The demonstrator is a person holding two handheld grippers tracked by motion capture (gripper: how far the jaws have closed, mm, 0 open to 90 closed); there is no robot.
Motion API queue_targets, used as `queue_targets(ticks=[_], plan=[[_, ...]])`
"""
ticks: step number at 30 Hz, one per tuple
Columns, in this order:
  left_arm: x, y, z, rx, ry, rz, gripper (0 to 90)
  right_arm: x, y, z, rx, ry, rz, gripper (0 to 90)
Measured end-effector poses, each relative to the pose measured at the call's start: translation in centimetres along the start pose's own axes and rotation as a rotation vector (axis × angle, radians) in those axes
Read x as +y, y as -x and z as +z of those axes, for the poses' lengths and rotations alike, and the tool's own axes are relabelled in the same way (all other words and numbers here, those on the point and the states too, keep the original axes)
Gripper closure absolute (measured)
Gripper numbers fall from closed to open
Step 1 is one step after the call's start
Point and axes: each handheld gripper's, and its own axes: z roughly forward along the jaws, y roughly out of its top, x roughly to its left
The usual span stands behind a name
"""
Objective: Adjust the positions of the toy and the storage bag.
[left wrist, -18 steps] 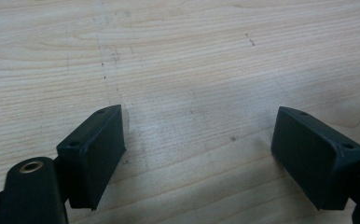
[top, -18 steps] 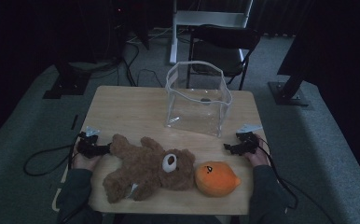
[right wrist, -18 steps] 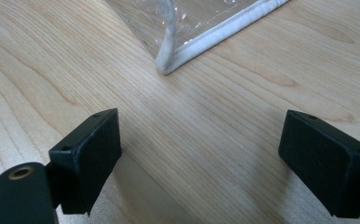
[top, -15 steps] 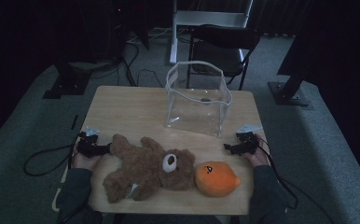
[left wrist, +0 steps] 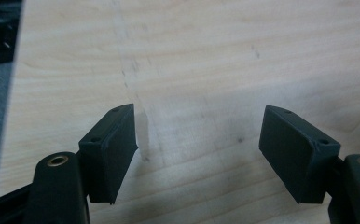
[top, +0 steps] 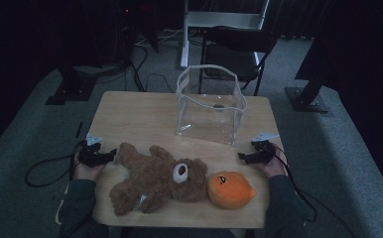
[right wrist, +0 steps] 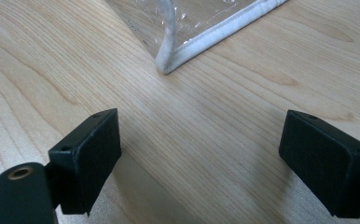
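Observation:
A brown teddy bear (top: 155, 176) lies on its back across the front of the wooden table (top: 130, 114). Beside its head sits an orange plush toy (top: 229, 189). A clear plastic bag with white trim (top: 209, 106) stands open in the middle of the table; its bottom corner (right wrist: 169, 63) lies just ahead of my right gripper (right wrist: 199, 149). My left gripper (top: 100, 156) rests at the table's left edge, next to the bear's paw, open over bare wood (left wrist: 199, 135). At the right edge my right gripper (top: 251, 155) is open, nothing between its jaws.
A black chair (top: 239, 47) and a white table frame (top: 224, 20) stand behind the table. Dark stand bases (top: 306, 101) sit on the grey carpet at both sides. Cables (top: 40, 171) trail from the grippers over the table edges.

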Motion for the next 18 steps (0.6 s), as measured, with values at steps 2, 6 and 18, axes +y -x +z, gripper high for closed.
queue_targets(ticks=[2,6,18], plan=[[0.1,0.0,-0.4,-0.005,0.017,-0.005,30.2,0.0,0.0,0.0,0.0,0.0,0.0,12.1],[0.4,0.1,-0.8,-0.016,0.034,-0.016,31.5,0.0,0.0,0.0,-0.002,0.004,0.001,13.8],[1.3,0.5,-1.6,-0.046,0.077,0.007,35.6,0.1,0.2,-0.7,-0.022,0.009,0.036,44.9]])
